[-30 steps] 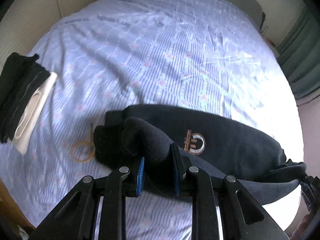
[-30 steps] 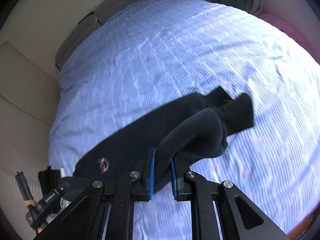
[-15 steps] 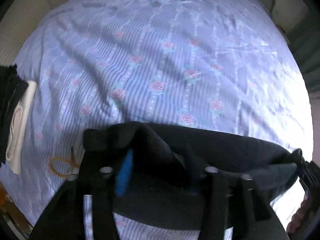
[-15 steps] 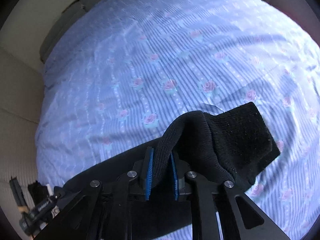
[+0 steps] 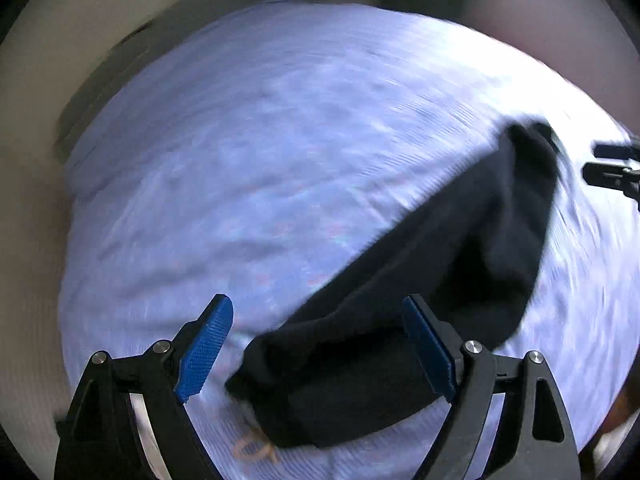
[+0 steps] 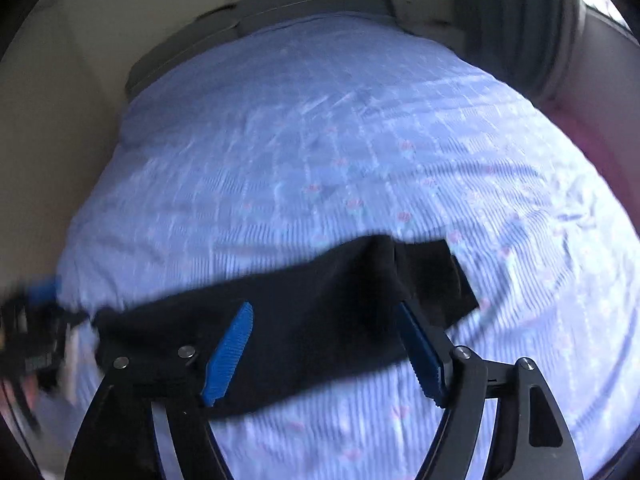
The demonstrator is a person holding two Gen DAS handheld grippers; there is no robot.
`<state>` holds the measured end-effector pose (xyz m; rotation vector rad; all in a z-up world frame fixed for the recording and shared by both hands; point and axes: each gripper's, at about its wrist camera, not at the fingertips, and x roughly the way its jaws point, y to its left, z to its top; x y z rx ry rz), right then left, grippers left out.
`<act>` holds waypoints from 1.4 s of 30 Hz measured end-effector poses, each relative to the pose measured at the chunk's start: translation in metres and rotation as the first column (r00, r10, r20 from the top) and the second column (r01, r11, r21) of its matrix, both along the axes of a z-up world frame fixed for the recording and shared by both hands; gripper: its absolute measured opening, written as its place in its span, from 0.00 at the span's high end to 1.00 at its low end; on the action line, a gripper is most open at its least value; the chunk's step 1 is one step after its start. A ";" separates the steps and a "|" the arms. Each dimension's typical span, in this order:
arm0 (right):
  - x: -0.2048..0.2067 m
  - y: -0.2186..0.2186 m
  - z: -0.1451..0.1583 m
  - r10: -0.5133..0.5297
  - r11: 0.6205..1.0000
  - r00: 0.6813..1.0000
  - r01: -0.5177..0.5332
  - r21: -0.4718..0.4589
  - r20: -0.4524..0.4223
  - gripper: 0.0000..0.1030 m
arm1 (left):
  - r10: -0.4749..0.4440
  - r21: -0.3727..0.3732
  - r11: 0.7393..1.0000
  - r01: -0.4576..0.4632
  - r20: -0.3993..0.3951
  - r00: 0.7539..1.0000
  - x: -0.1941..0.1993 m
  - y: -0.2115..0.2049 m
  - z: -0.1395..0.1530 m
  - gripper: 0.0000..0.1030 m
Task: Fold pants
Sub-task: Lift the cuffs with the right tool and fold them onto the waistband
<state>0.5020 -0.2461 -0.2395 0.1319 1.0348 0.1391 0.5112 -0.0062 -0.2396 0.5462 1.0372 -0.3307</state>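
Note:
The black pants (image 5: 420,292) lie folded in a long strip on the bed's blue striped flowered sheet (image 5: 260,160). My left gripper (image 5: 316,344) is open and empty, just above the strip's near end. In the right wrist view the pants (image 6: 320,320) run across the sheet (image 6: 340,152). My right gripper (image 6: 328,344) is open and empty above them. The right gripper also shows at the far right of the left wrist view (image 5: 616,172). The left gripper shows blurred at the left edge of the right wrist view (image 6: 28,336).
An orange elastic band (image 5: 252,446) lies on the sheet beside the pants' near end. A grey headboard (image 6: 272,12) and cream wall lie behind the bed. Grey-green curtains (image 6: 516,12) hang at the back right. Both views are motion-blurred.
Both grippers have opened and let go of the pants, which now lie on the sheet. Both have pulled back and swung; the stack of dark clothes has left the left view.

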 end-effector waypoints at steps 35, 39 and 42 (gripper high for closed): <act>-0.020 0.095 -0.087 0.298 0.928 0.943 -0.250 0.276 -0.147 0.27 | 0.569 -0.284 0.778 -0.560 -0.057 0.820 -0.032 0.114 -0.019 0.25; -0.017 0.107 -0.089 0.327 0.921 0.935 -0.282 0.270 -0.140 0.27 | 0.637 -0.321 0.689 -0.650 -0.158 0.754 -0.064 0.146 -0.052 0.29; -0.020 0.115 -0.091 0.355 0.917 0.926 -0.319 0.241 -0.125 0.27 | 0.646 -0.346 0.662 -0.665 -0.188 0.740 -0.066 0.152 -0.073 0.53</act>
